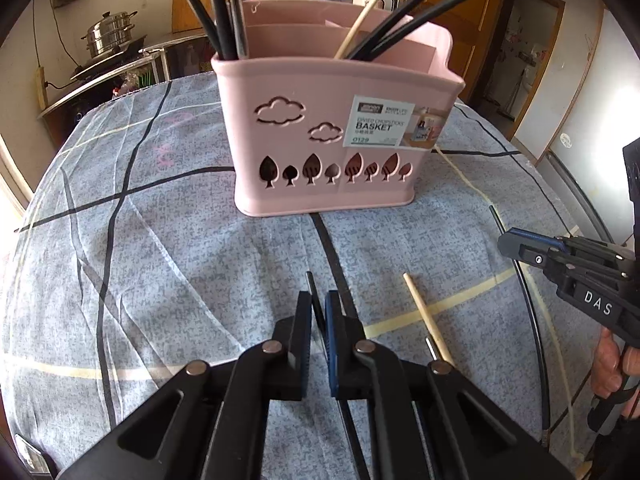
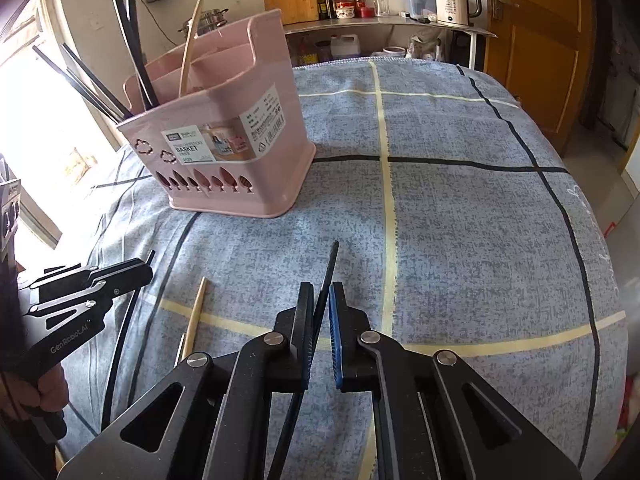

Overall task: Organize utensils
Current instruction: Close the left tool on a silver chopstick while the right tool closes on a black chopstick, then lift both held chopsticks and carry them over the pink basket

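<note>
A pink chopstick basket [image 1: 320,128] stands on the checked cloth, also in the right wrist view [image 2: 224,152]. It holds several black chopsticks [image 1: 224,12] and a wooden one [image 1: 366,12]. My left gripper [image 1: 319,304] is shut on a black chopstick [image 1: 314,292] low over the cloth. My right gripper [image 2: 320,296] is shut on another black chopstick [image 2: 330,268]; it also shows at the right of the left wrist view [image 1: 508,240]. A wooden chopstick [image 1: 424,312] lies on the cloth between the grippers, also in the right wrist view [image 2: 196,316].
A thin metal-tipped stick [image 1: 431,347] lies beside the wooden chopstick. Behind the table stand a steel steamer pot [image 1: 108,34], a counter with a kettle [image 2: 456,2] and jars, and a wooden door [image 2: 536,40].
</note>
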The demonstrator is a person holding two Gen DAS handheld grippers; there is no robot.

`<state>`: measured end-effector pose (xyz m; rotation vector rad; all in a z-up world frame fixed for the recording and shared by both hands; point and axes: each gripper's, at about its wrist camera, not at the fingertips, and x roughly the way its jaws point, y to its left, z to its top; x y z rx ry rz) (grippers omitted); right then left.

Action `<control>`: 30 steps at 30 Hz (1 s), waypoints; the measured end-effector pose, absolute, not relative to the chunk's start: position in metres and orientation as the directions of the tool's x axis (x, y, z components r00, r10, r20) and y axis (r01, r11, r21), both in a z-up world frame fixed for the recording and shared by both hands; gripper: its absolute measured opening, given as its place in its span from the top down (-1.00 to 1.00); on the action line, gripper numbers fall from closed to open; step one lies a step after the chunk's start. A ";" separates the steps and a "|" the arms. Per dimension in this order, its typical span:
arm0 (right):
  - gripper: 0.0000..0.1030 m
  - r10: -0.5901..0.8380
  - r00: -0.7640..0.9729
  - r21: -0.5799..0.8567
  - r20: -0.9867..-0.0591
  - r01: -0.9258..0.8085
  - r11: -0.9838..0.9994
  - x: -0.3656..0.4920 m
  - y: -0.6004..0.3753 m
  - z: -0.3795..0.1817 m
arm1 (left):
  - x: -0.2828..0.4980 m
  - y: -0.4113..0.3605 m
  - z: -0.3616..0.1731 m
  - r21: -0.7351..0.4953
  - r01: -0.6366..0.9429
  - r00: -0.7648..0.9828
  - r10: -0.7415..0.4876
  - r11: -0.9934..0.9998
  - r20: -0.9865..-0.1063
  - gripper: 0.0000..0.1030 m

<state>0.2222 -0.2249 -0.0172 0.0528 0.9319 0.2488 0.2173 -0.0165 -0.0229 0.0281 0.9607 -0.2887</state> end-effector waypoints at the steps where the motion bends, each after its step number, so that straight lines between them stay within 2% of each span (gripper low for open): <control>1: 0.85 0.238 0.578 0.153 -0.781 -0.193 0.969 0.220 -0.224 -0.012 | 0.216 -0.015 -0.017 -0.109 0.257 0.546 -0.238 0.960 -0.804 0.86; 18: 0.91 0.303 0.777 0.123 -0.552 -0.284 0.951 0.171 -0.217 0.106 | 0.173 0.007 0.115 -0.121 0.319 0.739 -0.326 0.940 -0.590 0.90; 24: 0.91 0.304 0.816 0.098 -0.492 -0.295 0.951 0.160 -0.216 0.131 | 0.166 0.014 0.139 -0.116 0.326 0.773 -0.335 0.938 -0.539 0.90; 30: 0.91 0.304 0.819 0.093 -0.486 -0.298 0.950 0.154 -0.216 0.135 | 0.161 0.019 0.141 -0.131 0.327 0.778 -0.346 0.936 -0.525 0.90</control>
